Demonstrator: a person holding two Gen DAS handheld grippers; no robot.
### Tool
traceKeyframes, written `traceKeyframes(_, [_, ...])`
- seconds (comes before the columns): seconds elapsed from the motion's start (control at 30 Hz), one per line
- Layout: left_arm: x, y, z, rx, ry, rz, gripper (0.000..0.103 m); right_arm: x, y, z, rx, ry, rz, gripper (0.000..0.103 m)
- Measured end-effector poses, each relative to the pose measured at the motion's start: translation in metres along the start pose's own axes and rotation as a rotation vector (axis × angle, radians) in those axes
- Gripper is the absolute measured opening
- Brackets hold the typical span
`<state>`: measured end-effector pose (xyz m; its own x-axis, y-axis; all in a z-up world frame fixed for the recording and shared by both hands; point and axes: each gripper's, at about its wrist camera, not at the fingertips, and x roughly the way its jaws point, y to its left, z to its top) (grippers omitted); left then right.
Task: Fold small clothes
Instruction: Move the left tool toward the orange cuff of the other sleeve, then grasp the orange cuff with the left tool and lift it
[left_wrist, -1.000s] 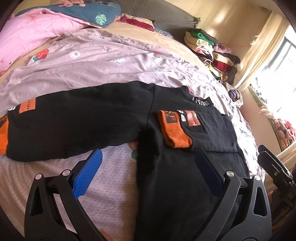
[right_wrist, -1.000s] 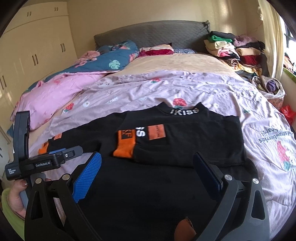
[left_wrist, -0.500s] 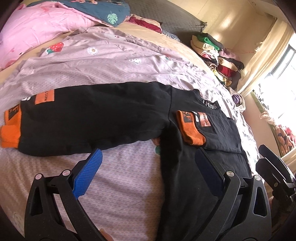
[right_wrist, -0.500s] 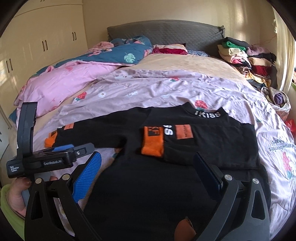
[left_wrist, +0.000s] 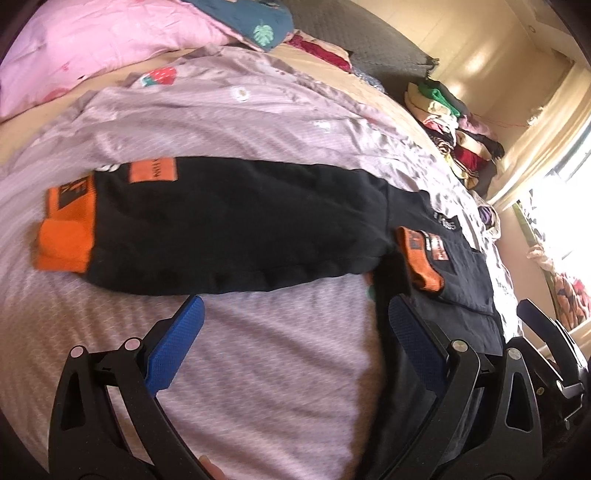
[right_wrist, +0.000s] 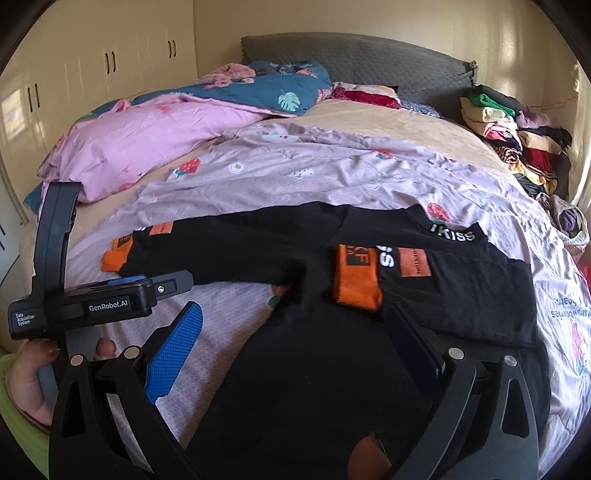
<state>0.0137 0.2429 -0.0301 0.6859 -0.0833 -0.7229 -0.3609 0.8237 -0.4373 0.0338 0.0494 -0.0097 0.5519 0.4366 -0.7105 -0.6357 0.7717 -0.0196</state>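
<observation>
Far left in the left wrist view: orange cuff of the outstretched sleeve, now much nearer to the middle of the view than one second ago, when only a sliver showed at the frame edge. Means a swing of the left gripper toward that sleeve end. Jaws spread wide, holding nothing, hovering above the lilac bedcover just below the sleeve's lower edge.

Further right: body of the black sweatshirt, lying flat on the bedcover, collar toward the headboard. On top of the chest, the other sleeve already folded inward, its orange cuff near the middle. No change there across the frames.

Right side: right gripper also spread, empty, hanging over the lower part of the sweatshirt; pointing a bit more leftward than before.

Judgement for the task: one sleeve done, second sleeve probably next. Likely a grasp near the orange cuff on the left, then a fold across the chest.
</observation>
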Motion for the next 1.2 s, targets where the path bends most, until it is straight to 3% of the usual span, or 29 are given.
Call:
traceKeyframes(0.37, [-0.002,0.049,-0.005,-0.092,0.0,0.055,0.093,0.005,0.011,-0.006,-0.005,0.018,0.011,0.099])
traceKeyframes(0.77, [-0.007,0.101,0.016,-0.254,-0.152,0.102,0.093,0.019,-0.002,-0.014,0.043,0.037,0.014,0.098])
traceKeyframes(0.83, [-0.007,0.106,0.021,-0.273,-0.177,0.114,0.084,0.022,-0.005,-0.015,0.058,0.042,0.016,0.098])
traceKeyframes(0.9, [-0.007,0.114,0.026,-0.308,-0.197,0.135,0.053,0.024,-0.01,-0.017,0.068,0.044,0.016,0.098])
traceKeyframes(1.07, [-0.012,0.124,0.035,-0.325,-0.21,0.158,0.011,0.023,-0.026,-0.021,0.111,0.038,0.014,0.098])
traceKeyframes(1.2, [-0.025,0.111,0.041,-0.276,-0.239,0.14,0.005,0.019,-0.04,-0.024,0.151,0.032,0.006,0.098])
